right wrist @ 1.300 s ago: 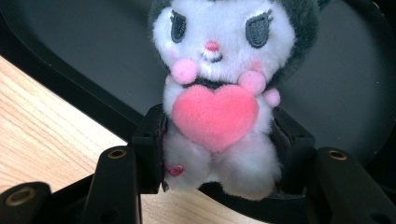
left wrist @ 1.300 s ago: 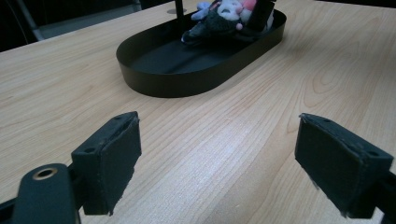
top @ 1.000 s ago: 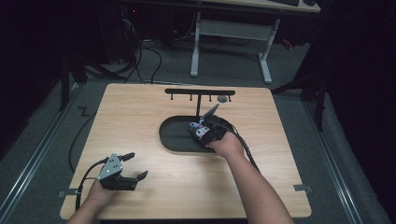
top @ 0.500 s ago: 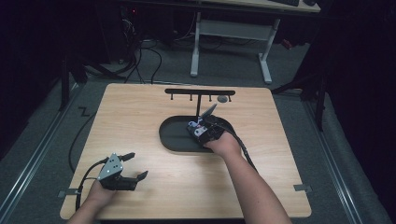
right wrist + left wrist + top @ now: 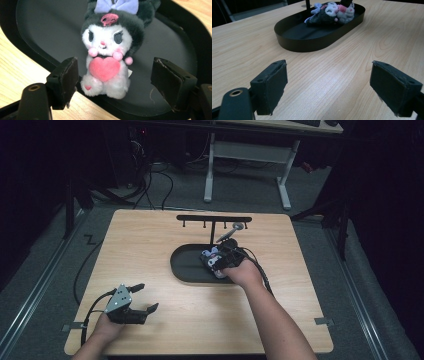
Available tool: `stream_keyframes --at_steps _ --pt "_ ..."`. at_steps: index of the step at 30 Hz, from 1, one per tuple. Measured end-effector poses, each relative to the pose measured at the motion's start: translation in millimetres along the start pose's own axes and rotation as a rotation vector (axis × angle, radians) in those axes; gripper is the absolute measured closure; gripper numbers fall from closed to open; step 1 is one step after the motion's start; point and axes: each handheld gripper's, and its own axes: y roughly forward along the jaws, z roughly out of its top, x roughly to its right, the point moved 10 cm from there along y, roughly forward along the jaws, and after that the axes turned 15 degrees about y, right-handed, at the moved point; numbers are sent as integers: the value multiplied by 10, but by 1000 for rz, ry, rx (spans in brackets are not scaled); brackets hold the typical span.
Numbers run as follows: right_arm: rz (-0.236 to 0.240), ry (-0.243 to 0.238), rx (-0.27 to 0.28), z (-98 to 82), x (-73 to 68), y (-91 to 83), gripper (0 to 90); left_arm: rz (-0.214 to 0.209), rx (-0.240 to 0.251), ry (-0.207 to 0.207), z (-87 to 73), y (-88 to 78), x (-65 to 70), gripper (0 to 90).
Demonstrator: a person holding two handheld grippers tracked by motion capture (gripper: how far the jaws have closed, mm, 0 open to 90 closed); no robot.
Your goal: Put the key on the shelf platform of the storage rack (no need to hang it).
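Right gripper has just been opening; its fingers now flank the plush toy without pressing, leaving it in the black tray; left gripper idles wide over the worktop.

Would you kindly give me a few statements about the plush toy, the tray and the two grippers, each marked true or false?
1. The plush toy lies in the black oval tray. True.
2. The right gripper is clamped on the toy. False: its jaws have just been opening and stand clear on either side of it.
3. The left gripper holds the toy. False: its jaws are open over bare table.
4. The toy holds a pink heart. True.
5. The tray is white. False: it is black.
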Motion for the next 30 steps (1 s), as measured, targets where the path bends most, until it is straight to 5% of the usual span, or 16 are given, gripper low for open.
stream_keyframes --at_steps 30 --pt "-7 -2 112 -168 25 -289 177 -1 -3 4 -1 5 10 154"
